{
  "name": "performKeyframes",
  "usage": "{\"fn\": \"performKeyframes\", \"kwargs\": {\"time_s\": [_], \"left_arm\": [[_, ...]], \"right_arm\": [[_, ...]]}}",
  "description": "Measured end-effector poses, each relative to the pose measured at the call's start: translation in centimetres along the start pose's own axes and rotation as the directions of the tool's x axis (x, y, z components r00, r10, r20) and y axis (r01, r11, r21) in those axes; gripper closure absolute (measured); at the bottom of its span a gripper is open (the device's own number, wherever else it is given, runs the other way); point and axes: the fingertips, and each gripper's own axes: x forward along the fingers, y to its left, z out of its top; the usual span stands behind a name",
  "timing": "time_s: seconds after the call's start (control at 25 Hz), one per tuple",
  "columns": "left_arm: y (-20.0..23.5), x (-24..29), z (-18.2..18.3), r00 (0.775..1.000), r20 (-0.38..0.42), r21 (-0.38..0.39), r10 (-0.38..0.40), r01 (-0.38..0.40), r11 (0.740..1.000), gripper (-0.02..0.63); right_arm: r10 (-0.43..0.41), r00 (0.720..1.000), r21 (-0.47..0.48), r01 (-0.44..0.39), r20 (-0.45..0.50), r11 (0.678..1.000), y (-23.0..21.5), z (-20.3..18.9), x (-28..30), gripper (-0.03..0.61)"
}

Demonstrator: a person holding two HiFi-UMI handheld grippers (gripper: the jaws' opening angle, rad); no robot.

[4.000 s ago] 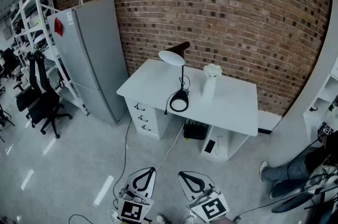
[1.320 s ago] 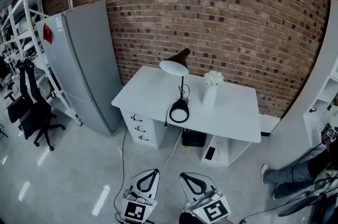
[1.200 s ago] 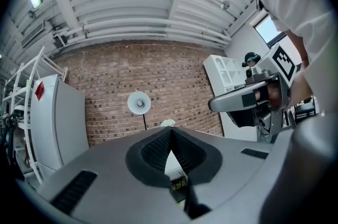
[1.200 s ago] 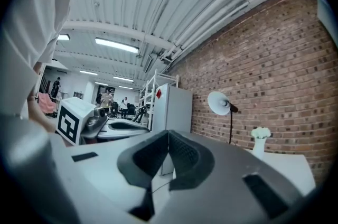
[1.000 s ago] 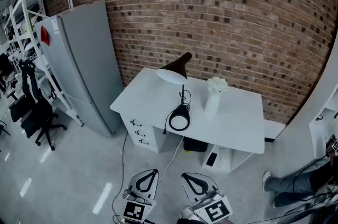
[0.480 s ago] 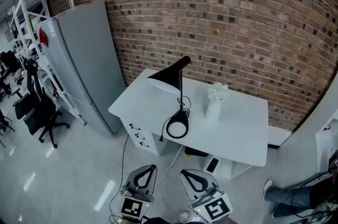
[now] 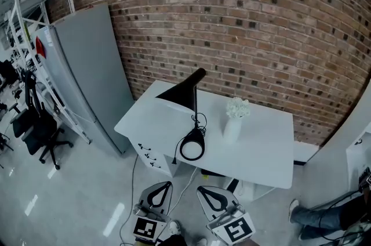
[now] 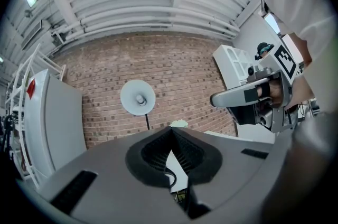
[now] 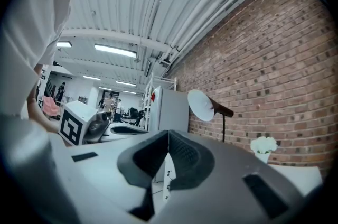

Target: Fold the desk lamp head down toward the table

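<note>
The desk lamp stands toward the front of the white desk [image 7: 264, 143], its ring-shaped base [image 7: 192, 147] close to the near edge and its black cone head [image 7: 178, 95] raised at the top of a thin upright stem [image 7: 195, 112]. Both grippers are well short of it, low in front of the desk. The left gripper [image 7: 164, 187] has its jaws pressed together on nothing, and the right gripper [image 7: 202, 189] is the same, tips meeting with nothing between them. To my eye the lamp is a light thing: a stiff, slim stem, a smooth shade that would likely slip under the pads, and a base that may skate or tip if the head is pushed without support. I'd take the shade by its narrow neck or its rim, near where it joins the stem, and steady the stem or base with the other gripper — the joint may be stiff. The vase of white flowers [image 7: 232, 125] stands just beside the lamp on the right and looks easy to knock over. The desk's left half is bare, so there is room for the head to come down that way. The brick wall [image 7: 261, 36] runs right behind the desk, and a tall grey cabinet [image 7: 87, 68] stands off its left end.
</note>
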Motion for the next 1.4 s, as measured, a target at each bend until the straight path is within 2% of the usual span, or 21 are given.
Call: {"fn": "performKeyframes", "kwargs": {"time_s": [0.44, 0.56, 0.96, 1.4], "left_arm": [[5.6, 3.8, -0.7, 0.999, 0.032, -0.022, -0.027, 0.028, 0.999, 0.606], [6.7, 4.8, -0.7, 0.998, 0.045, -0.017, -0.036, 0.037, 0.999, 0.606], [8.6, 7.4, 1.2, 0.992, 0.094, 0.004, -0.082, 0.082, 0.997, 0.606], [9.5, 9.4, 1.3, 0.987, 0.107, -0.026, -0.118, 0.121, 0.992, 0.606]], "right_arm": [[-0.043, 0.999, -0.036, 0.043, 0.002, 0.998, -2.2, 1.4, 6.7, 0.560], [-0.041, 0.999, -0.070, 0.041, 0.002, 0.997, -2.9, 2.2, 8.6, 0.560], [-0.071, 0.997, -0.135, 0.073, 0.019, 0.988, -5.4, 5.2, 12.6, 0.560], [-0.070, 0.997, -0.187, 0.075, 0.033, 0.979, -7.0, 8.5, 15.5, 0.558]]}}
